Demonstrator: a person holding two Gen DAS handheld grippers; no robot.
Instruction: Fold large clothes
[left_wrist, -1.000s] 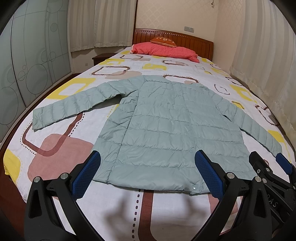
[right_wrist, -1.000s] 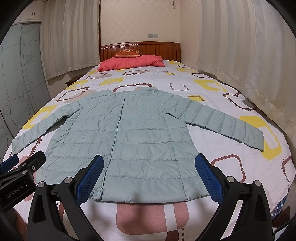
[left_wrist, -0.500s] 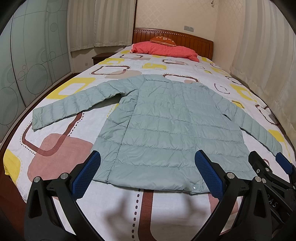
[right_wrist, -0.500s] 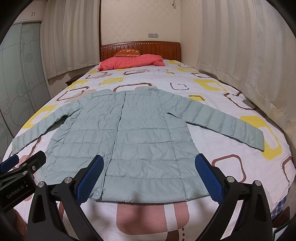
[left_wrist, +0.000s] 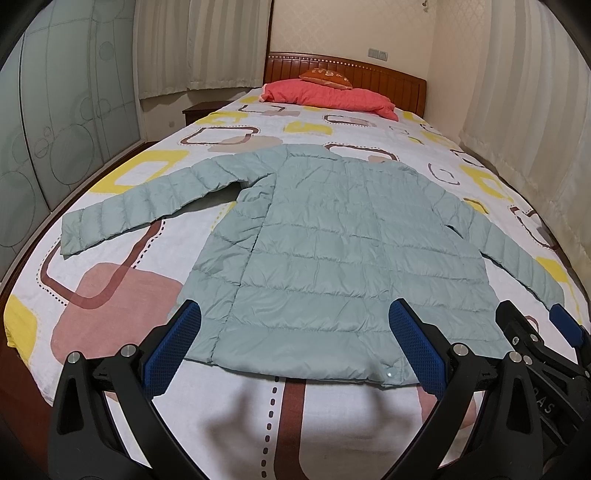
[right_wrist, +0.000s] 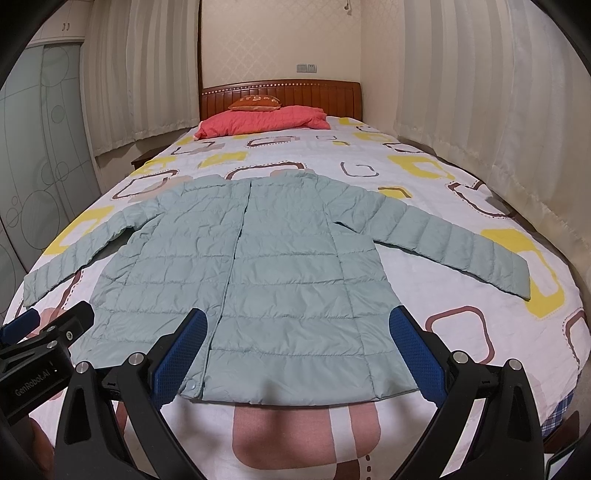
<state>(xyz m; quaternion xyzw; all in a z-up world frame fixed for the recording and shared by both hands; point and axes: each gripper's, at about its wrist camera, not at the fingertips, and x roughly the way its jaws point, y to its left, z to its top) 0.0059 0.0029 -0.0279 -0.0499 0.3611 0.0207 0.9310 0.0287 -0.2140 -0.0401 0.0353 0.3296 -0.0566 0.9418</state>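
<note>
A pale green quilted jacket (left_wrist: 332, 251) lies flat on the bed, front up, both sleeves spread out to the sides; the right wrist view shows the same jacket (right_wrist: 280, 266). My left gripper (left_wrist: 293, 345) hovers open above the jacket's hem, its blue pads wide apart with nothing between them. My right gripper (right_wrist: 295, 349) is also open, held above the hem near the snap closure. The right gripper's body (left_wrist: 535, 347) shows at the lower right of the left view, and the left gripper's body (right_wrist: 44, 354) at the lower left of the right view.
The bed (left_wrist: 122, 302) has a white cover with yellow, brown and pink squares. A red pillow (left_wrist: 328, 98) and an orange cushion (left_wrist: 325, 75) lie by the wooden headboard (right_wrist: 280, 94). Curtains (right_wrist: 480, 110) hang along the right side; frosted sliding doors (left_wrist: 55, 129) stand left.
</note>
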